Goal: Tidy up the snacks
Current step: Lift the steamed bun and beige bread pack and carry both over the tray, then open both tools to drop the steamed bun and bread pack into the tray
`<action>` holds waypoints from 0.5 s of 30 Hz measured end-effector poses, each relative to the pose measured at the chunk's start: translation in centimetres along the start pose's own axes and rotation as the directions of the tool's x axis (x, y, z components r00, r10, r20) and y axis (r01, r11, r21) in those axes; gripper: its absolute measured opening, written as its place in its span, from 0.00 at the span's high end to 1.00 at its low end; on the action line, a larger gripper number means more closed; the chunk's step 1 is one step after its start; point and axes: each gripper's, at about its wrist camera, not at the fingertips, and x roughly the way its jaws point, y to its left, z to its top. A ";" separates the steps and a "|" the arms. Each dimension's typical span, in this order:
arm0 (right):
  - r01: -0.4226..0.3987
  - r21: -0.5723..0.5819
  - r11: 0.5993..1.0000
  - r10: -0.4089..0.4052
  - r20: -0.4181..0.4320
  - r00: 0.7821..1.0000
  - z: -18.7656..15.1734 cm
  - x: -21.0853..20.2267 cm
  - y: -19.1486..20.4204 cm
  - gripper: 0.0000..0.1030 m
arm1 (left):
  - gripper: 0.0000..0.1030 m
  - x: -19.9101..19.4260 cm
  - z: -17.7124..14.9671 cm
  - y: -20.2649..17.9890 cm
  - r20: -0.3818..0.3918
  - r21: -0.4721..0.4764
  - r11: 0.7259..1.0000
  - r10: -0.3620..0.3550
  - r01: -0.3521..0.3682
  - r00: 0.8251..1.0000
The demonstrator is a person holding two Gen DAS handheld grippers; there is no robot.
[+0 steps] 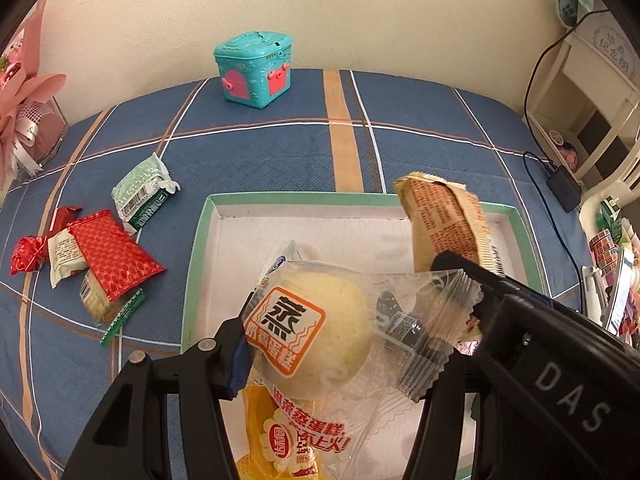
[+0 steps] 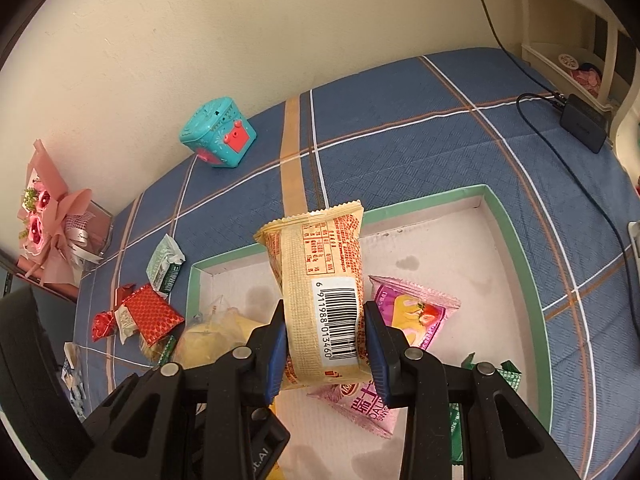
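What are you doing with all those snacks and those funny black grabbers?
A person is sorting snacks into a green-rimmed cardboard tray. The left gripper holds a clear-wrapped round yellow steamed cake over the tray. The right gripper pinches a beige packet with a barcode above a pink snack packet already inside. Red and green packets wait on the blue checked cloth.
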 end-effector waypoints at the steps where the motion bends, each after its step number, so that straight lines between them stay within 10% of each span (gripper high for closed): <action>1: -0.001 -0.001 1.000 0.001 -0.002 1.000 0.0 0.1 0.1 0.63 | 0.42 0.1 0.0 0.0 -0.001 0.000 1.000 -0.001 0.001 1.000; 15: 0.029 0.016 0.999 -0.029 -0.022 0.999 -0.1 0.6 -0.4 0.62 | 0.28 0.1 -0.2 -0.4 -0.026 0.017 0.999 -0.037 0.037 0.999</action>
